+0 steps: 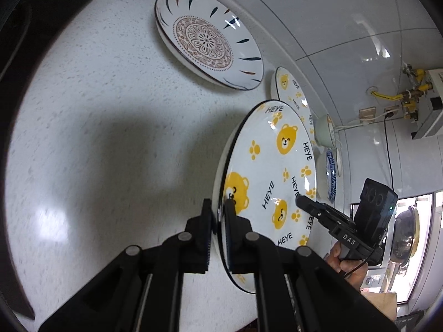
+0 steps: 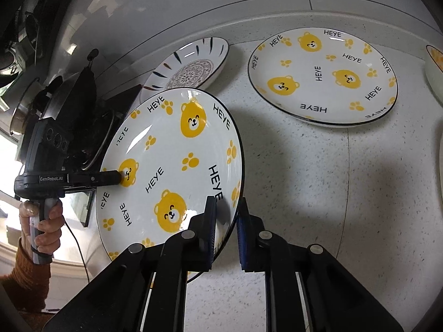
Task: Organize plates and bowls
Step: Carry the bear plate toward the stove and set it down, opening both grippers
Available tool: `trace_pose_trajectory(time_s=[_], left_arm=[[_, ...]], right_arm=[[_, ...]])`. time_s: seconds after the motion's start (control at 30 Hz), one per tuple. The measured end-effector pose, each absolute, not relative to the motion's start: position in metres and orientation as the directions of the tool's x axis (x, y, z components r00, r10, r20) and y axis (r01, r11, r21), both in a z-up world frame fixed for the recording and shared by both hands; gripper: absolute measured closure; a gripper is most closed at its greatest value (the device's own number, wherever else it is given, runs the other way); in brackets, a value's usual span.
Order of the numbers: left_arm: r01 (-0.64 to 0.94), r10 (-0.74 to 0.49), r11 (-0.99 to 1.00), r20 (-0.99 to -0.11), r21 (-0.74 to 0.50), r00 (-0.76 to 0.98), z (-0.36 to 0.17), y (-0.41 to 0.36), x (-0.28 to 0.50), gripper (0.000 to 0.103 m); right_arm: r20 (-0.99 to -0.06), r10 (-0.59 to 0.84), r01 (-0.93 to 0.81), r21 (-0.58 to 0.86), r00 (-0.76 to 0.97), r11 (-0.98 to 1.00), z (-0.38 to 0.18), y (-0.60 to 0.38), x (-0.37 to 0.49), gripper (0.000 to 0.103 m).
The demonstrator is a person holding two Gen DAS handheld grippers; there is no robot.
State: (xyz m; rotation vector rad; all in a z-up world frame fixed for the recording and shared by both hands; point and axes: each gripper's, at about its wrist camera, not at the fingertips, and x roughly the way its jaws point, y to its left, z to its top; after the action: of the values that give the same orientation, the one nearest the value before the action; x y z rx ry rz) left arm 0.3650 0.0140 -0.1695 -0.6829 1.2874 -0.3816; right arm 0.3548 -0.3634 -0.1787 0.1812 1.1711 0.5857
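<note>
A white plate with yellow bears and "HEYE" lettering is lifted off the counter and tilted. My left gripper is shut on its rim; it also shows in the right wrist view. My right gripper straddles the opposite rim, its fingers a little apart from the plate; it also shows in the left wrist view. A second bear plate lies flat on the counter by the wall. A plate with a brown mandala centre and dark strokes lies beside it.
The speckled white counter meets a tiled wall. A small bowl and a blue-patterned dish stand further along the wall. A bear-patterned bowl rim is at the right edge. A black hob with a pan is at the left.
</note>
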Motion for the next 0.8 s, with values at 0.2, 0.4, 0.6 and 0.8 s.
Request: trace_pose_trajectory(time_s=[0.2, 0.4, 0.6, 0.8], left_arm=[[-0.108, -0.622, 0.748, -0.748, -0.655, 0.23, -0.161, 0.044, 0.309, 0.095], [-0.115, -0.628, 0.752, -0.758, -0.649, 0.173, -0.179, 0.074, 0.256, 0.095], [-0.103, -0.613, 0.771, -0.776, -0.629, 0.146, -0.201, 0.089, 0.244, 0.094], [-0.058, -0.599, 0.79, -0.788, -0.61, 0.141, -0.204, 0.089, 0.249, 0.094]], right_arm=[[-0.8, 0.565, -0.363, 0.474, 0.202, 0.802, -0.173, -0.342, 0.306, 0.091], [-0.818, 0.56, -0.352, 0.488, 0.135, 0.798, -0.193, -0.31, 0.251, 0.091], [-0.835, 0.534, -0.313, 0.476, 0.135, 0.822, -0.213, -0.289, 0.232, 0.092], [-0.844, 0.514, -0.275, 0.464, 0.149, 0.842, -0.222, -0.281, 0.229, 0.092]])
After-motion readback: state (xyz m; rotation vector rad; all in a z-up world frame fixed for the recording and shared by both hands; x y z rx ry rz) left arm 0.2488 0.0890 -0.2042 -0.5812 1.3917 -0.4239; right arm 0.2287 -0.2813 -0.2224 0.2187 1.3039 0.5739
